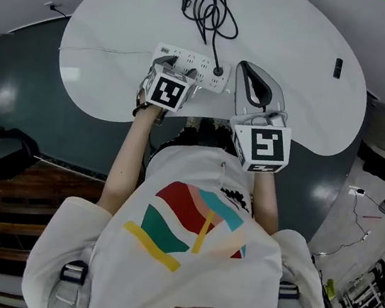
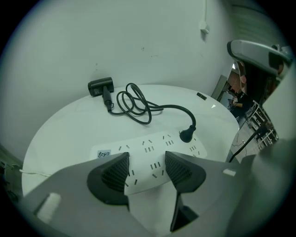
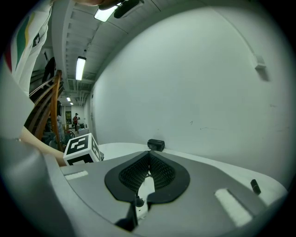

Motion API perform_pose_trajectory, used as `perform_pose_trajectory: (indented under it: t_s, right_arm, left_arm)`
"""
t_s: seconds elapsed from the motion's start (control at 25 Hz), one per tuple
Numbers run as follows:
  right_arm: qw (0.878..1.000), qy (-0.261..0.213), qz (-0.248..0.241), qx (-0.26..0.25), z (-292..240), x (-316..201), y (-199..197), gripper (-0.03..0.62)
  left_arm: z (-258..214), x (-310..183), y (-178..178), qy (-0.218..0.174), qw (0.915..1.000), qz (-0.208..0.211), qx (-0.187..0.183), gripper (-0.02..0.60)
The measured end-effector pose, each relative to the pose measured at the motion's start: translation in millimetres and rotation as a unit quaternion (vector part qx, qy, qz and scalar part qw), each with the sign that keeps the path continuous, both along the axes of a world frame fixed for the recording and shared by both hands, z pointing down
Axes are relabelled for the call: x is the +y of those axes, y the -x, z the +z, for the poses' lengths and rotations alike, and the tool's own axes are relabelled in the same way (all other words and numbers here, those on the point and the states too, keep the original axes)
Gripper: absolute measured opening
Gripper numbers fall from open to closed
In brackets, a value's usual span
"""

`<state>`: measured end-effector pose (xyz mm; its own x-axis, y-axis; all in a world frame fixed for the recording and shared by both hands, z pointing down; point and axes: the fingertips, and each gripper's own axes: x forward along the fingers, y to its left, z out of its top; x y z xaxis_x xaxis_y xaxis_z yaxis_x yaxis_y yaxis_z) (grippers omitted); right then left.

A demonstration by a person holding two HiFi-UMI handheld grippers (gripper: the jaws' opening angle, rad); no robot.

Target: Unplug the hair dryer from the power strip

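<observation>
Looking down from the person's head, a white rounded table (image 1: 294,50) held a white power strip (image 1: 199,63) near its middle. A black plug (image 2: 186,134) sat in a socket at the strip's right end. Its black cord (image 2: 134,105) ran to the far side in loose loops and ended at the black hair dryer (image 2: 101,86), which lay at the table's far edge. A small black object (image 1: 338,67) lay well apart on the right.

The left gripper (image 2: 146,162) pointed steeply down over the strip's left part with its jaws spread wide. The strip showed between and beneath them, but whether the pads touched it could not be told. The right gripper (image 3: 149,157) hovered just right of the strip's right end, close to the plug. Its jaws were pressed together with nothing between them.

The plug was not yet gripped, so the unplugging seemed about to begin. Several things could have gone wrong from here:

- The right jaws would have had to open first. Had they arrived closed, they would only have nudged the plug or the strip.
- If the left gripper did not pin the strip firmly, the light strip would likely have lifted or slid with the plug.
- Gripping the cord instead of the plug body would have strained the cord and tugged the dryer.
</observation>
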<state>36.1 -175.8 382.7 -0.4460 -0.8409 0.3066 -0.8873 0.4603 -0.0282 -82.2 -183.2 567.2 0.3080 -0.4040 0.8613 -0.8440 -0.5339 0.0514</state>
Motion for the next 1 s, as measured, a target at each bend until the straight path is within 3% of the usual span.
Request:
perform_pose_trajectory:
  t_s: [0.16, 0.32, 0.52, 0.76, 1.0]
  right_arm:
    - [0.999, -0.001, -0.033, 0.015, 2.5, 0.1, 9.8, 0.008]
    - [0.996, 0.013, -0.076, 0.036, 21.2, 0.2, 21.8, 0.144]
    - [0.99, 0.054, -0.113, 0.065, 70.1, -2.4, 32.0, 0.173]
    - [0.976, 0.105, -0.157, 0.107, 129.8, -0.7, 45.8, 0.172]
    - [0.972, 0.114, -0.162, 0.125, 156.1, -3.4, 50.7, 0.145]
  left_arm:
    - [0.3, -0.6, 0.8, -0.005, 1.0, -0.002, 0.001, 0.245]
    - [1.1, -1.1, 2.8, 0.001, 1.0, 0.001, -0.004, 0.245]
    - [0.7, -1.2, 2.1, 0.008, 0.9999, 0.002, -0.007, 0.245]
    - [3.0, -1.5, 2.2, 0.014, 0.9998, 0.002, -0.011, 0.245]
    - [6.4, -1.5, 2.1, 0.027, 0.9995, 0.008, -0.015, 0.245]
